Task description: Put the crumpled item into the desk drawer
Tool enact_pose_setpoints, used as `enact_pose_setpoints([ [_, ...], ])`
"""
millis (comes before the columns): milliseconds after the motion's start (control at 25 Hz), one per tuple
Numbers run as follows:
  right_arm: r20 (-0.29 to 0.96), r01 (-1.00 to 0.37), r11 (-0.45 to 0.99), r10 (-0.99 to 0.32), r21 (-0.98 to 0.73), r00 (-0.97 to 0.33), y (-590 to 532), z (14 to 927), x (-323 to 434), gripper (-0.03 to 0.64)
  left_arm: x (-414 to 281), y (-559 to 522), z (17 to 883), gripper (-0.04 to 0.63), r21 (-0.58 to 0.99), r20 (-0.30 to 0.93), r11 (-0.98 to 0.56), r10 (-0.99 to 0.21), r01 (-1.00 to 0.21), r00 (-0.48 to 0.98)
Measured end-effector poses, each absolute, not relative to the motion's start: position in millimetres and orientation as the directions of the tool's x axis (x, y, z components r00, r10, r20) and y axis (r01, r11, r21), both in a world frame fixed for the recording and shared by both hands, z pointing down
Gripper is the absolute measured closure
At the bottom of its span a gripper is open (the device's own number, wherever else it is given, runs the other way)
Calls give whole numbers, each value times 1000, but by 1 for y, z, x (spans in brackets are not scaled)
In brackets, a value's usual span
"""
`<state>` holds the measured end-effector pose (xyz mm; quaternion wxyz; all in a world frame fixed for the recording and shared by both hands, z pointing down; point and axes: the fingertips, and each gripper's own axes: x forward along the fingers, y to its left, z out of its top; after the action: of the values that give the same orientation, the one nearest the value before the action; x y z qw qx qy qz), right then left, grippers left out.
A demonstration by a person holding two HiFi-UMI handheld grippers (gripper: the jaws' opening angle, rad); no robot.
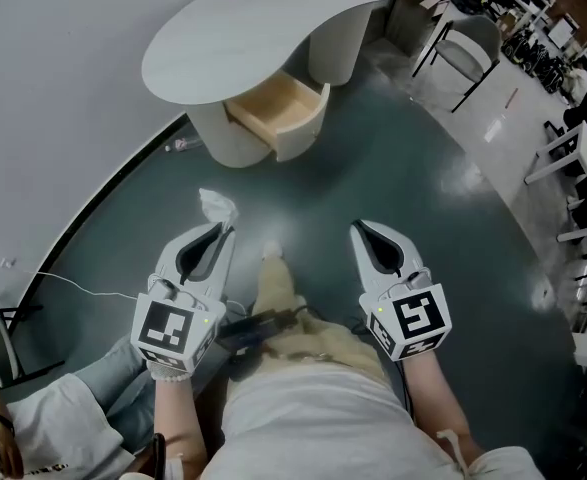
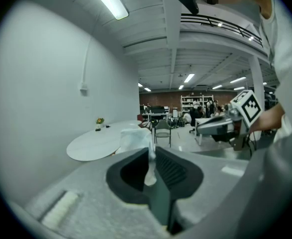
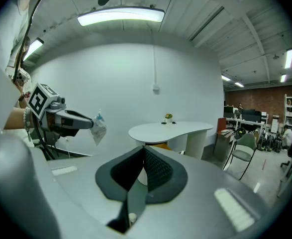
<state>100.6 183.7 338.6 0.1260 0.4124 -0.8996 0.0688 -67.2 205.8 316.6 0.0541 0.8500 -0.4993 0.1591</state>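
Note:
A crumpled white item (image 1: 216, 206) sticks out of my left gripper (image 1: 223, 230), which is shut on it. In the left gripper view the crumpled item (image 2: 135, 138) stands up from between the dark pads. My right gripper (image 1: 359, 230) is held beside the left one at the same height, shut with nothing in it. Both are above the dark floor, well short of the white curved desk (image 1: 263, 28). The desk's wooden drawer (image 1: 278, 108) is pulled open and faces me. In the right gripper view, the left gripper (image 3: 92, 123) holds the item (image 3: 99, 129) to the left of the desk (image 3: 170, 131).
A grey chair (image 1: 465, 50) stands to the right of the desk, with white tables (image 1: 573, 158) further right. A thin white cable (image 1: 73, 284) lies on the floor at the left, by the curved wall. My own legs fill the bottom of the head view.

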Motion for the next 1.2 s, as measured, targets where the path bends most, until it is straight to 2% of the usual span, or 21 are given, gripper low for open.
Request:
enact_pose_setpoints([
  [480,269,-776,631,-750,14,-605,139,333,99,612,-64,152,314,554,-74,281,-524,-827,-848,487],
  [1200,291,-802,597,-767,-1,-571,26,328,57,612,-93,37,313,554,-64,298,-589,-781,-805,548],
])
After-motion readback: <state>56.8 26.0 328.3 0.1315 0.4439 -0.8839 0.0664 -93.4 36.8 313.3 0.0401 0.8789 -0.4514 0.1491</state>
